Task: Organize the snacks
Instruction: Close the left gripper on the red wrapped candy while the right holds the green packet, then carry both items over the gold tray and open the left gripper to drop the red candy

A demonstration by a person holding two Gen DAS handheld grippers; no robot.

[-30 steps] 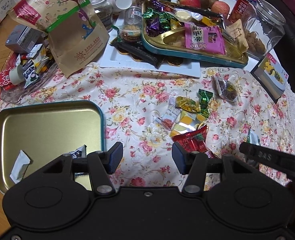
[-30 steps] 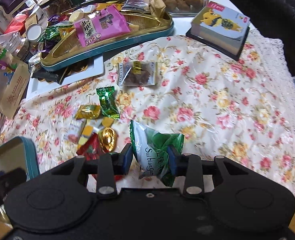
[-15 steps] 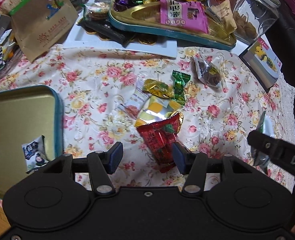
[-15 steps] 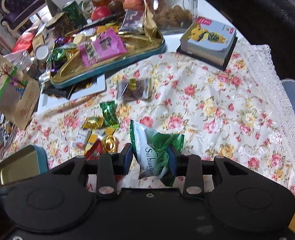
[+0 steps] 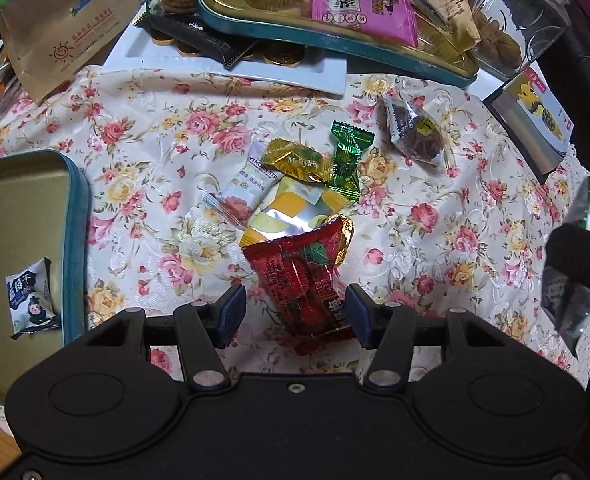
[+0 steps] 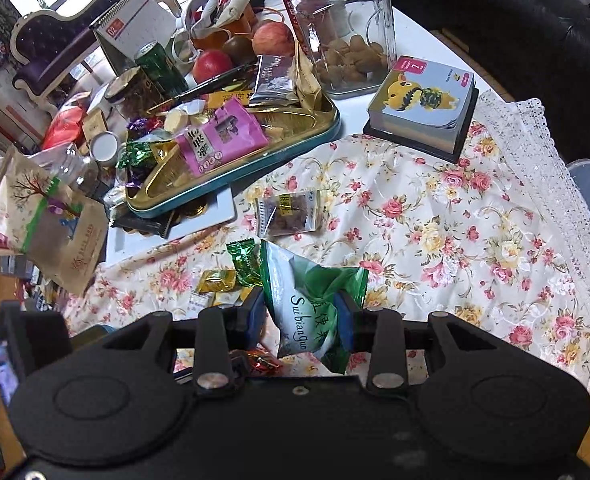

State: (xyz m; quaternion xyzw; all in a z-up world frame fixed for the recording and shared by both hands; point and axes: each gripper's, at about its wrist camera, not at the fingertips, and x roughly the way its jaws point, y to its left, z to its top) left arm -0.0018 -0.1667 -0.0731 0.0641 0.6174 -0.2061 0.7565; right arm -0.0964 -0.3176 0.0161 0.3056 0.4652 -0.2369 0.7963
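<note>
My left gripper [image 5: 293, 312] is open, its fingers on either side of a red snack packet [image 5: 301, 276] that lies on the floral cloth. Behind it lie a yellow-silver packet [image 5: 291, 212], a gold candy [image 5: 295, 160], a green candy [image 5: 347, 160] and a white strip packet [image 5: 243, 188]. A gold tray with a teal rim [image 5: 77, 240] at the left holds a small white packet [image 5: 31, 304]. My right gripper [image 6: 299, 316] is shut on a green-white snack bag [image 6: 307, 304], held above the cloth.
A full gold tray [image 6: 295, 144] of snacks sits at the back on a white board [image 5: 255, 68]. A glass jar [image 6: 343, 28], a picture book [image 6: 423, 108], a brown paper bag [image 5: 63, 28] and a dark snack packet [image 5: 415, 132] surround the cloth.
My left gripper moved right and forward from the left tray until the red packet lies between its open fingers. My right gripper rose with the green-white bag.
</note>
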